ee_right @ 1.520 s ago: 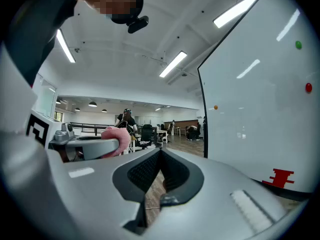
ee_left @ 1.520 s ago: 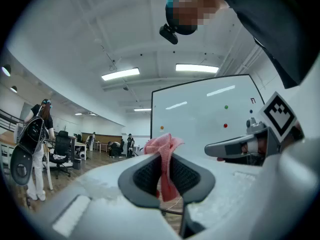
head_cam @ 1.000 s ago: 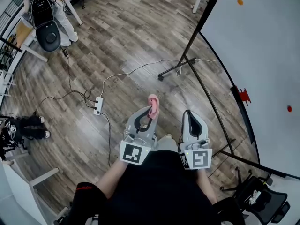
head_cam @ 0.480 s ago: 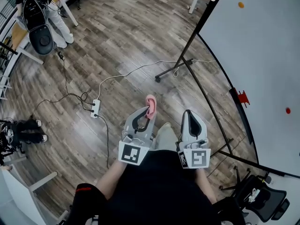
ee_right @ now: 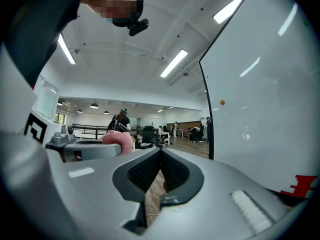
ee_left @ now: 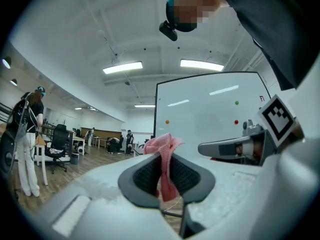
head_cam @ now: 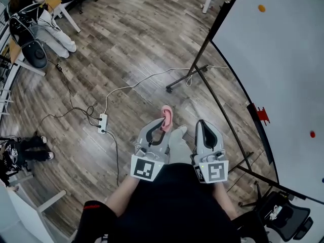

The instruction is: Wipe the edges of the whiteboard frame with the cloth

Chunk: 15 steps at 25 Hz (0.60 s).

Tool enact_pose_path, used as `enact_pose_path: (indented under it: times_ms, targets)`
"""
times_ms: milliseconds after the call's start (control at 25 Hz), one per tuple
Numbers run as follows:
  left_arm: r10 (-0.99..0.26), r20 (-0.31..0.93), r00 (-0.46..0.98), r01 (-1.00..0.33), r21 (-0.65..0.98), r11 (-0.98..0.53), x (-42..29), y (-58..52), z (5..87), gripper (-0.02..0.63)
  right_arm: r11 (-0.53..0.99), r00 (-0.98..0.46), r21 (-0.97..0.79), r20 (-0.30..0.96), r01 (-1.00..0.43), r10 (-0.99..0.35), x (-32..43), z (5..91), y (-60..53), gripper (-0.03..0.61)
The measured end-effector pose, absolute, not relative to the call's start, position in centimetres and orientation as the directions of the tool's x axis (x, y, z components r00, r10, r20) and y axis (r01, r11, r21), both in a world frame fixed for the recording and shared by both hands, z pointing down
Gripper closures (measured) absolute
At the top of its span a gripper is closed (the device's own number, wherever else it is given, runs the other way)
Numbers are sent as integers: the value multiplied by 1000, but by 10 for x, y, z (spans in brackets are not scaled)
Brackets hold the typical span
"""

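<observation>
Listener: Cloth first, please. Where is it?

Describer: A pink cloth (head_cam: pixel 166 114) sits low in the centre of the head view. It is pinched in the left gripper (head_cam: pixel 161 128), whose jaws are clenched on it. One bunched end pokes out past the jaw tips, and the left gripper view shows a strip hanging between the pads.

Listener: And the other one?

Describer: The right gripper (head_cam: pixel 203 126) is just to the right of the left one, at the same height in the frame. Its jaws are pressed together with nothing between them.

Listener: Where is the whiteboard?

Describer: The whiteboard (head_cam: pixel 283 59) fills the right side of the head view and leans across the upper right corner. Its black frame (ee_right: pixel 205 114) runs down the middle of the right gripper view. Both grippers are apart from it, and the cloth touches no part of the frame.

Listener: Anything on the board?

Describer: An orange magnet (head_cam: pixel 261 7) near the top, a red magnet (head_cam: pixel 312 134) at the right edge, and a red clip (head_cam: pixel 262 115) on the lower edge.

Listener: What is below?

Describer: A wooden floor (head_cam: pixel 131 34), with a white power strip (head_cam: pixel 103 123) left of the grippers.
</observation>
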<state>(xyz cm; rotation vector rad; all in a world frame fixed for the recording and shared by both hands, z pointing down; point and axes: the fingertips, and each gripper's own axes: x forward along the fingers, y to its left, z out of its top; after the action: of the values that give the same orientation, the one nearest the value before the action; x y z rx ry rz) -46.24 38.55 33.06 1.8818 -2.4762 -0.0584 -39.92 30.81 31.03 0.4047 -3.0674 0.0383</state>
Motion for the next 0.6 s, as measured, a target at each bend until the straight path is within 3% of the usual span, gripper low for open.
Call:
enact_pose_path:
  times_ms: [280, 480, 600]
  targets:
    - [-970, 31, -242, -969, 42, 243, -501, 299, 341, 572, 965, -964, -26, 49, -262, -260, -441, 316, 227, 577]
    - [-978, -2, -210, -975, -70, 210, -522, 238, 331, 572, 963, -963, -32, 44, -269, -268, -459, 314, 170, 577]
    - [-975, 20, -223, -974, -38, 222, -529, 217, 335, 572, 964, -964, -27, 36, -263, -262, -464, 311, 148, 577]
